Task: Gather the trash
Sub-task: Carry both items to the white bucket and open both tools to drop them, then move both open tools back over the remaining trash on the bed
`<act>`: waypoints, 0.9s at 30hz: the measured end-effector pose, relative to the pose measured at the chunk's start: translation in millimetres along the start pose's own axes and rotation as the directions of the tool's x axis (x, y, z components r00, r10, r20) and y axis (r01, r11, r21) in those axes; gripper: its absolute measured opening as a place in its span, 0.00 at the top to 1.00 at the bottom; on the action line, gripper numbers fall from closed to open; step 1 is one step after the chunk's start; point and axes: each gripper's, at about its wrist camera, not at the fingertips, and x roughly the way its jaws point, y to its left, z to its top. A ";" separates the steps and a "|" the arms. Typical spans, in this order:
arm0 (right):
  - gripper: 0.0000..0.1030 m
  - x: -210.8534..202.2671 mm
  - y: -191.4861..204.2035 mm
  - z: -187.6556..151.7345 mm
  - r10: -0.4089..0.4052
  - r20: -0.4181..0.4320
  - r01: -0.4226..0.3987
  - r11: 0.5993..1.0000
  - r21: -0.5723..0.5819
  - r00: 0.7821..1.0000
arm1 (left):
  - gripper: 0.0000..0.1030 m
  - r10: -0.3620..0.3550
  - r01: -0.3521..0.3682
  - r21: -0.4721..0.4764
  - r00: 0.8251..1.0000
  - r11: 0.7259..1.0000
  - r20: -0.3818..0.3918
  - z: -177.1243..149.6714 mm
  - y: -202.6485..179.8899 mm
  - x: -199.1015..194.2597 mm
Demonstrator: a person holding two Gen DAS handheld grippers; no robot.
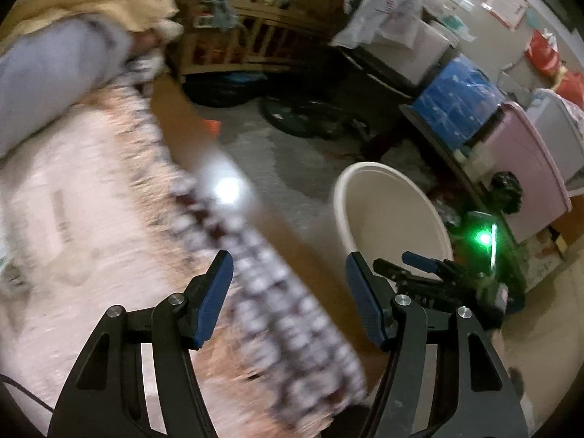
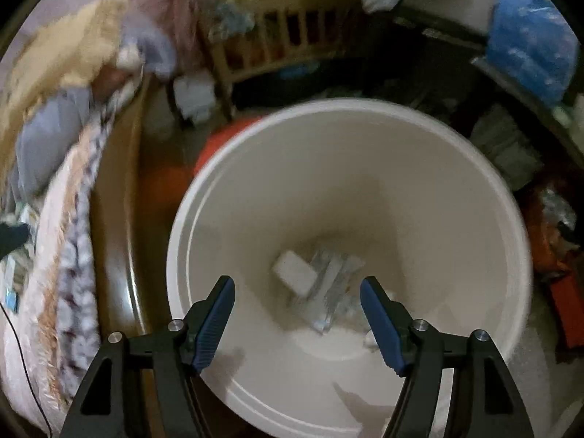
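Observation:
A white bucket stands on the floor beside the bed. In the right wrist view my right gripper is open and empty right above its mouth. Trash lies at the bucket's bottom: a white box and crumpled clear wrappers. In the left wrist view my left gripper is open and empty over the bed's edge. The bucket is to its right, with the right gripper at its rim. The views are blurred.
The bed with a pink cover and patterned trim fills the left. A wooden crib, stacked storage bins, a blue bag and a bicycle wheel crowd the far side. An orange object lies behind the bucket.

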 end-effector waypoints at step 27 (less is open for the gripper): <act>0.34 17.0 5.5 19.4 0.193 -0.048 -0.190 0.980 0.063 0.980 | 0.39 0.298 -0.287 -0.110 0.949 0.951 0.099 -68.6 137.0 -122.2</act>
